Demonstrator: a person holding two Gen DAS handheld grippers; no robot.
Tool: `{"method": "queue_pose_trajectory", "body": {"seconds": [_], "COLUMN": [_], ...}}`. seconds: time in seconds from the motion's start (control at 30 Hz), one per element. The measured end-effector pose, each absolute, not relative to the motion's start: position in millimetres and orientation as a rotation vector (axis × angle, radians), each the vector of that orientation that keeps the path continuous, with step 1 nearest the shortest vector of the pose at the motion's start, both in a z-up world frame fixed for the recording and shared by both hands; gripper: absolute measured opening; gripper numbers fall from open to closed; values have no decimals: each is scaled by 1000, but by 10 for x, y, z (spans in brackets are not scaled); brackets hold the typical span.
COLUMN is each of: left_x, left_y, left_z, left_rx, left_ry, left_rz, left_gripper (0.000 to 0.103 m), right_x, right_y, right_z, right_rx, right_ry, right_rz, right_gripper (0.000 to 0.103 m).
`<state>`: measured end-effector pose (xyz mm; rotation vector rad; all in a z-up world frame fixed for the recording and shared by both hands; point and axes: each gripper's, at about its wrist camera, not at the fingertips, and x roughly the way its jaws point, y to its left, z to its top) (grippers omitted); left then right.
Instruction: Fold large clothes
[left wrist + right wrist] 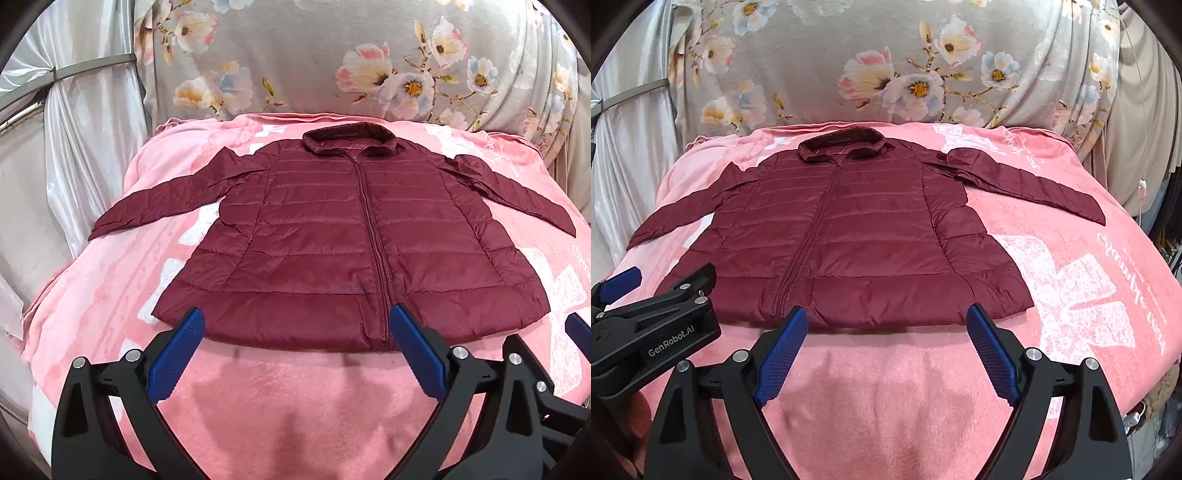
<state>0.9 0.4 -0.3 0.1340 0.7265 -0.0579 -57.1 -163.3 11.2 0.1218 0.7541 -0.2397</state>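
A dark red quilted jacket [332,236] lies flat, front up and zipped, on a pink blanket [295,398]. Its collar is at the far end and both sleeves are spread out to the sides. My left gripper [297,321] is open and empty, hovering just short of the jacket's near hem. My right gripper [886,317] is open and empty, also just short of the hem, over the jacket [849,236] on its right half. The left gripper's body shows at the left edge of the right wrist view [618,282].
The pink blanket [1089,295] covers a bed and has white prints. A grey floral cover [332,55] rises behind the jacket. Silvery curtain fabric [74,129] hangs on the left. A white cord [1142,184] hangs at the right.
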Motion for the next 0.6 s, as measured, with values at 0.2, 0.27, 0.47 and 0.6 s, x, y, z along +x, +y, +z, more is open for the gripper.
{"method": "queue_pose_trajectory", "body": {"seconds": [0.2,0.27,0.47,0.6], "left_x": [33,37,2,19], "left_y": [0,0,43,58], "left_z": [-77,-90,-16,88], "left_rx": [138,139,136,129], "left_ry": [722,717,717,725], "left_rz": [-63,-65,-54,-45], "left_gripper": [98,98,98,98], "right_x": [-586,-606,-562,-535], "right_y": [-1617,-1603,-1577,-1561], "right_z": [182,196,251,297], "right_rx": [117,117,113,107], "right_ry": [741,734,728,724], "right_rz": [-240,-241,-235,-224], "right_gripper": [85,85,85,85]}}
